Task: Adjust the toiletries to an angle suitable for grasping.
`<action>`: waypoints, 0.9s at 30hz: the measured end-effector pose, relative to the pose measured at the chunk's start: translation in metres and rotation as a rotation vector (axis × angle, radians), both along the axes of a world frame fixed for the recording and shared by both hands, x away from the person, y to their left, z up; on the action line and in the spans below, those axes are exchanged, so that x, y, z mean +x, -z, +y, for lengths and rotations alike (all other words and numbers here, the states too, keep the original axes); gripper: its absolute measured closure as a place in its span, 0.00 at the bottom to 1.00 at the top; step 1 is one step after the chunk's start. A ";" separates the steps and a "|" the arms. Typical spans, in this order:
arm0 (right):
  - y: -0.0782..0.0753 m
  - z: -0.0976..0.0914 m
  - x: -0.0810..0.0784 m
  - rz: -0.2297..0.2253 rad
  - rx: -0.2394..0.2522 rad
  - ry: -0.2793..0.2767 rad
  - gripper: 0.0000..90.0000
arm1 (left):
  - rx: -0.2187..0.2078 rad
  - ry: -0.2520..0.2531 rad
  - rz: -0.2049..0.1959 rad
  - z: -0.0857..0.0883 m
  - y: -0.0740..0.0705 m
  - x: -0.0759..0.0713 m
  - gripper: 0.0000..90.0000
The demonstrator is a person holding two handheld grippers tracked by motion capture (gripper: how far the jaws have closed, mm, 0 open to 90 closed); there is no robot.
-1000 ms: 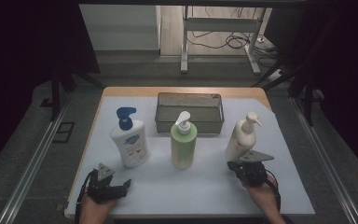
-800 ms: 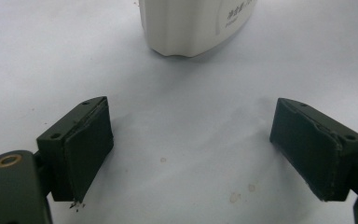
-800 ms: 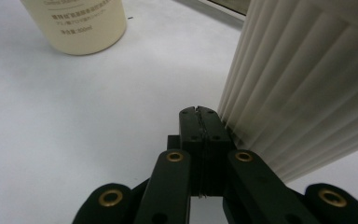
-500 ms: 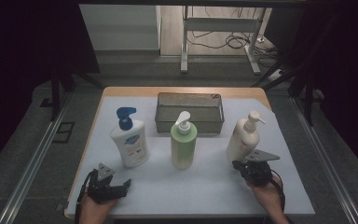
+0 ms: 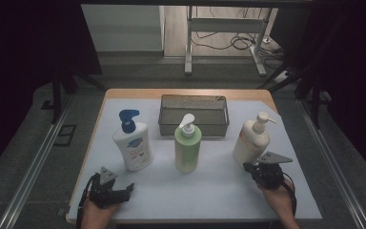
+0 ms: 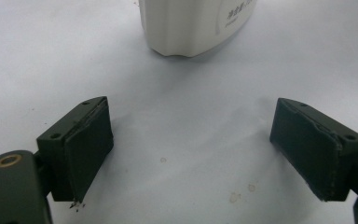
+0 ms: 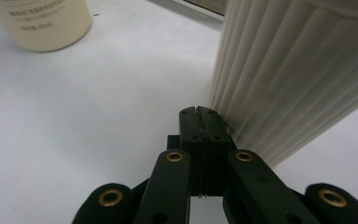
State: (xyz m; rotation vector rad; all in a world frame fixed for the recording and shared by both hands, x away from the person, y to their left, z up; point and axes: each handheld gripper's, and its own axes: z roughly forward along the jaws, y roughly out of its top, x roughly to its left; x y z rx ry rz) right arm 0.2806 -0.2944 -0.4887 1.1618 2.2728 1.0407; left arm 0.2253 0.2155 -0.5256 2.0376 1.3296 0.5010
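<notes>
1. Cream ribbed pump bottle [image 5: 251,143] stands at the right of the white desk [image 5: 219,191], just in front of the right claw [image 5: 263,172]; in the right gripper view the ribbed wall [image 7: 298,79] is just beside the tips, maybe touching them.
2. Right claw jaws are pressed together with nothing between them (no grasp is possible so).
3. Left claw [image 6: 191,154] rests low with its jaws wide apart, before the blue-pump white bottle [image 5: 132,145].
4. I judge the step is the approach to the cream bottle.
5. Next move: spread the right jaws, then go around the body; the wire basket [image 5: 194,114] behind looks the likely goal.
</notes>
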 end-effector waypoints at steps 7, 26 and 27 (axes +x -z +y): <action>0.000 -0.008 0.000 0.002 0.002 0.019 0.97 | 0.000 0.000 0.001 0.000 0.000 0.000 0.14; -0.016 -0.014 -0.020 0.001 0.013 0.008 0.65 | -0.001 0.000 -0.002 0.000 0.000 0.000 0.14; -0.017 -0.015 -0.021 0.001 0.013 0.006 0.65 | -0.001 0.000 -0.002 0.000 0.000 0.000 0.14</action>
